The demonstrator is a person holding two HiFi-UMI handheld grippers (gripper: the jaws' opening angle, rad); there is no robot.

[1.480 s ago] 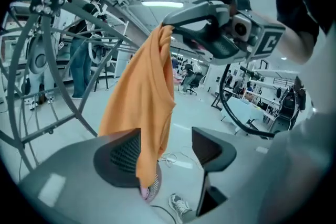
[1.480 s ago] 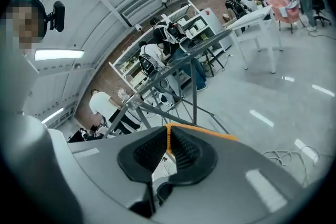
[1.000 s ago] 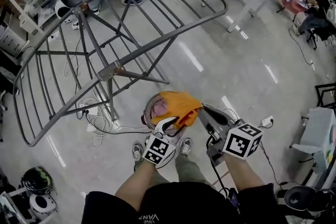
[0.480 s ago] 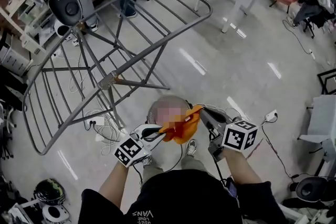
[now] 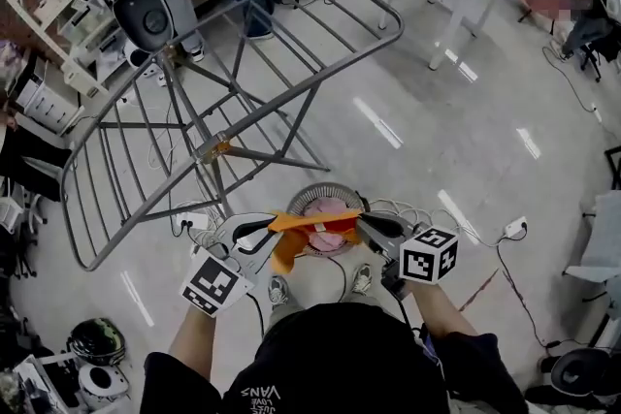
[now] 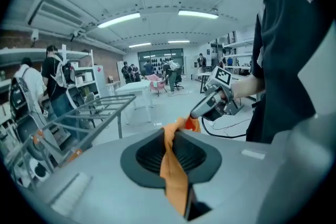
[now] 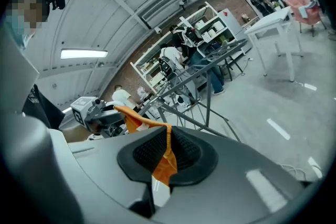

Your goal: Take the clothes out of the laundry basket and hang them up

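Grey metal folding drying rack (image 5: 243, 102) stands open ahead. Round grey wire laundry basket (image 5: 325, 192) sits on the floor. Above it, an orange cloth garment (image 5: 312, 225) is stretched between the left gripper (image 5: 266, 230), jaws just closing onto it, and the right gripper (image 5: 367, 224), clamped on the other end.

Orange garment (image 5: 312, 224) stretched taut above the round laundry basket (image 5: 325, 192).

"VANS" print on black shirt (image 5: 330, 359), upside down; smaller line below illegible.
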